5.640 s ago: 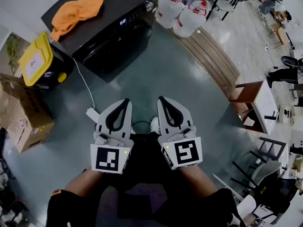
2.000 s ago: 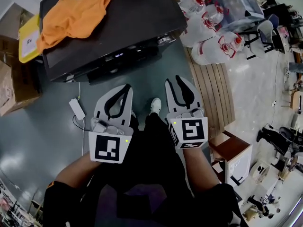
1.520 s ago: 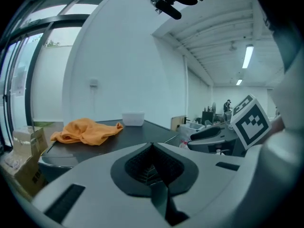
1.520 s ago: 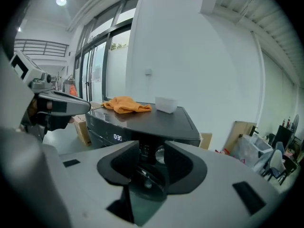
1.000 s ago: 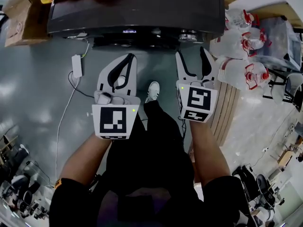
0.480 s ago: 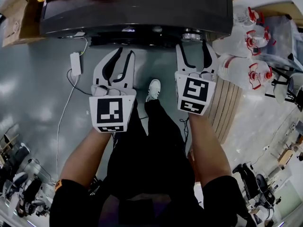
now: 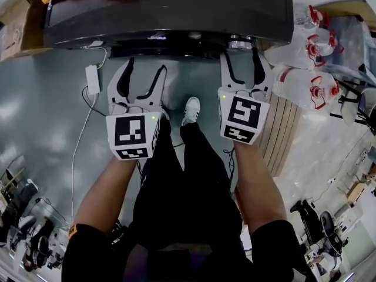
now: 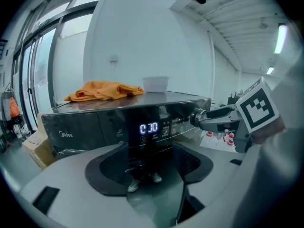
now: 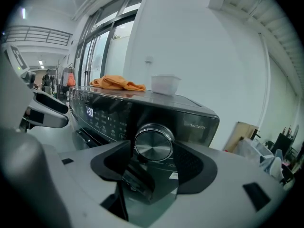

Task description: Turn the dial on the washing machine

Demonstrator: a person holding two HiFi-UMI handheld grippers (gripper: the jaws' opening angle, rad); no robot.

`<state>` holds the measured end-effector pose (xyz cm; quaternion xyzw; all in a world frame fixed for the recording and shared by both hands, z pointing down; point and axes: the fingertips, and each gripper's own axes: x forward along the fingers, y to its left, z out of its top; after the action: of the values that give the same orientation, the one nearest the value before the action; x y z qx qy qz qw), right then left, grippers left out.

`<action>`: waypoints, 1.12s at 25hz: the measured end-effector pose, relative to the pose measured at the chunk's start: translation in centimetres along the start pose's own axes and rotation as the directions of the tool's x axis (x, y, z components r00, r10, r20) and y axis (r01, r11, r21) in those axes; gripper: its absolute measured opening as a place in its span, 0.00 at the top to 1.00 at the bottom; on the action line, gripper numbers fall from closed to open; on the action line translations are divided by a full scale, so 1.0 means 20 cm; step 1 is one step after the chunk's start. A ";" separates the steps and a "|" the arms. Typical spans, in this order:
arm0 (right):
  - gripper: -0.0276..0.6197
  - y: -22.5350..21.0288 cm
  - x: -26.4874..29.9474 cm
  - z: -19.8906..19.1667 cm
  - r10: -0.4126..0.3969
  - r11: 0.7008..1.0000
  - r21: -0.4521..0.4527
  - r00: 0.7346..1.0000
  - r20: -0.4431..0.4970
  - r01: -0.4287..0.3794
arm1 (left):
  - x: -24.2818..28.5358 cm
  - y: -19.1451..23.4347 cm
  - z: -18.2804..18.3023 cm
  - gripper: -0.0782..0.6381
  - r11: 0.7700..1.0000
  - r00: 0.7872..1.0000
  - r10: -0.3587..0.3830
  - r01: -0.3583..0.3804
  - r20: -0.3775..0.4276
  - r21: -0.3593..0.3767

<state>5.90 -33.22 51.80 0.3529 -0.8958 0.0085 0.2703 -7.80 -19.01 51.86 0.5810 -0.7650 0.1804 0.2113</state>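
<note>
The head view looks down on the dark washing machine (image 7: pixel 170 10), with both grippers held up to its front edge. The right gripper (image 7: pixel 241 54) sits at the machine's right end, its jaws spread to either side of the silver dial (image 7: pixel 238 42), which is only a small glint here. The left gripper (image 7: pixel 145 66) is in front of the machine's middle, jaws also spread and holding nothing.

The right gripper view fills in what the head view cannot. The ribbed metal dial stands out from the machine's control panel, right in the gap between the open jaws and just ahead of their dark pads. Whether either pad touches it cannot be told.

The left gripper view faces the lit display (image 8: pixel 148 128) on the panel, left of the dial, and shows the right gripper from the side, reaching at the dial.

Both gripper views show the surface (image 9: pixel 190 101) on top of the machine, carrying an orange cloth (image 8: pixel 104 90) and a white tub (image 9: pixel 165 84). The head view catches only an edge of the cloth. Only the head view shows the water jugs (image 7: pixel 311 81) on the floor right of the machine.
</note>
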 end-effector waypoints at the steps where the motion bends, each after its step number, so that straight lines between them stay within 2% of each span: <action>1: 0.50 0.00 0.00 0.00 -0.003 1.000 0.003 1.000 -0.001 0.003 | 0.00 0.00 0.00 0.50 1.000 1.000 -0.001 0.001 0.001 -0.001; 6: 0.53 -0.02 0.01 -0.01 -0.007 0.999 0.049 1.000 0.003 0.007 | 0.00 0.01 0.00 0.50 1.000 1.000 -0.003 0.003 0.007 -0.005; 8: 0.54 -0.03 0.01 -0.01 0.016 0.994 0.112 1.000 0.009 -0.017 | 0.00 0.01 0.00 0.50 1.000 1.000 -0.005 0.005 0.008 -0.006; 10: 0.54 -0.04 0.01 -0.02 0.049 0.976 0.212 0.999 0.017 -0.052 | 0.00 0.01 0.00 0.50 1.000 1.000 -0.005 0.005 0.008 -0.008; 13: 0.54 -0.05 0.01 -0.02 0.099 0.919 0.380 0.994 0.039 -0.107 | -0.01 0.01 0.00 0.50 1.000 1.000 -0.002 0.002 0.006 -0.008; 16: 0.53 -0.06 0.02 -0.02 0.148 0.826 0.538 0.986 0.076 -0.166 | -0.01 0.01 0.01 0.50 1.000 1.000 -0.005 0.005 0.011 -0.017; 18: 0.53 -0.07 0.02 -0.02 0.169 0.770 0.608 0.980 0.102 -0.196 | -0.01 0.00 0.02 0.50 1.000 1.000 -0.009 0.009 0.016 -0.027; 19: 0.53 -0.07 0.02 -0.02 0.174 0.757 0.621 0.979 0.107 -0.203 | -0.01 0.00 0.02 0.50 0.999 1.000 -0.011 0.011 0.019 -0.030; 20: 0.53 -0.07 0.02 -0.02 0.177 0.760 0.617 0.978 0.106 -0.204 | -0.01 0.00 0.03 0.50 0.999 1.000 -0.012 0.012 0.021 -0.031; 21: 0.53 -0.07 0.01 -0.03 0.176 0.780 0.594 0.980 0.096 -0.198 | -0.01 -0.01 0.04 0.50 0.999 1.000 -0.012 0.013 0.023 -0.031; 22: 0.53 -0.06 0.01 -0.03 0.167 0.816 0.549 0.983 0.079 -0.183 | -0.02 -0.01 0.04 0.50 0.999 1.000 -0.012 0.013 0.026 -0.031; 25: 0.50 -0.05 0.00 -0.04 0.094 0.951 0.295 0.995 0.012 -0.093 | -0.02 -0.01 0.06 0.50 0.999 0.999 -0.012 0.013 0.033 -0.033; 26: 0.50 -0.05 0.00 -0.04 0.064 0.978 0.197 0.998 -0.006 -0.062 | -0.02 -0.01 0.07 0.50 0.999 0.999 -0.012 0.013 0.035 -0.032; 28: 0.50 -0.03 0.00 -0.03 0.017 0.999 0.051 1.000 -0.025 -0.016 | -0.03 -0.01 0.07 0.50 0.999 0.999 -0.013 0.014 0.038 -0.032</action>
<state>6.56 -33.59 52.19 0.3521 -0.8946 0.0379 0.2725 -7.61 -19.34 50.34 0.5859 -0.7679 0.1553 0.2073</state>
